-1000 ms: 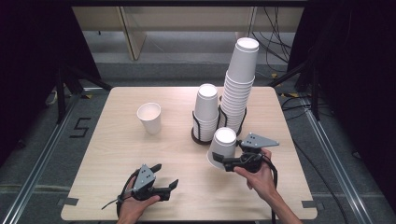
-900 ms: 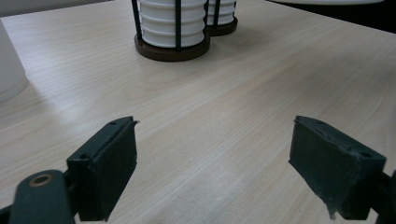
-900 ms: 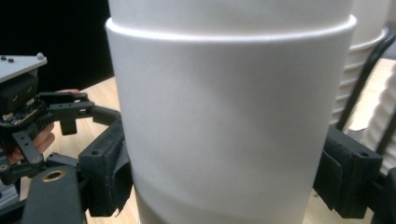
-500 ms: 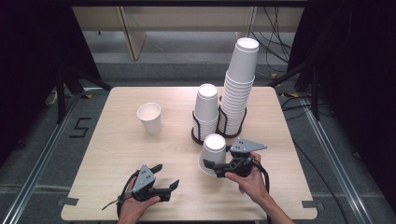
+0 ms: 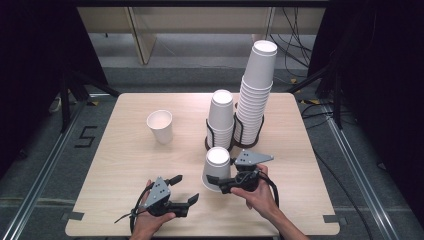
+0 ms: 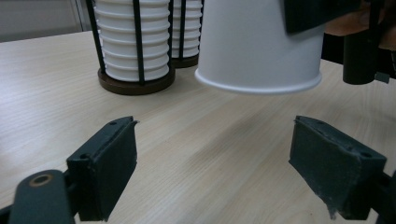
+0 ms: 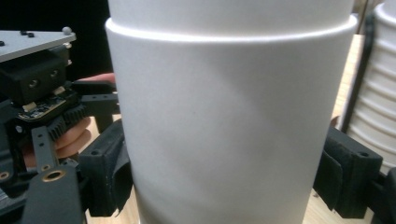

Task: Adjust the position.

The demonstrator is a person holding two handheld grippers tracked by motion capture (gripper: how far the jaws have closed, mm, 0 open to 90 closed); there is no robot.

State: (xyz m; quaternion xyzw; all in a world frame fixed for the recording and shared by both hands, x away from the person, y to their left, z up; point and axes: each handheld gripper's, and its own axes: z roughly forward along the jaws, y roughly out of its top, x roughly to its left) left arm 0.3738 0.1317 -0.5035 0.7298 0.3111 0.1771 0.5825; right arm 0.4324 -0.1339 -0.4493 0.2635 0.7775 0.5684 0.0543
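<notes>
The right gripper [image 5: 216, 182] was clamped on an upside-down white paper cup [image 5: 217, 169], jaws pressed flat on either side of its wall; in the right gripper view the cup [image 7: 224, 121] sat squarely between the two black pads. Compared with a second before, the cup had come away from the cup holder [image 5: 232, 142] and travelled toward six o'clock and a little toward nine, so it sat nearer the person and nearer the left gripper [image 5: 184, 189]. It hung clear of the wooden table [image 5: 115, 165]: in the left gripper view the rim of the cup [image 6: 259, 51] floated above the wood with a gap under it.

The left gripper had barely moved. Its jaws stood wide apart with nothing between them, resting low near the table edge at about seven o'clock from the cup, pointing toward it.

The short stack [image 5: 221, 117] and the tall stack [image 5: 256, 95] stood in the holder at twelve o'clock from the held cup, unchanged. One loose cup [image 5: 160, 126] stood mouth-up, well apart at ten o'clock.

My read: a cup had been pulled off a stack and was being brought across, probably for a handover or to be turned upright and set down near the loose one. The open left jaws looked ready to take it. Grip looked firm, no crush visible.
</notes>
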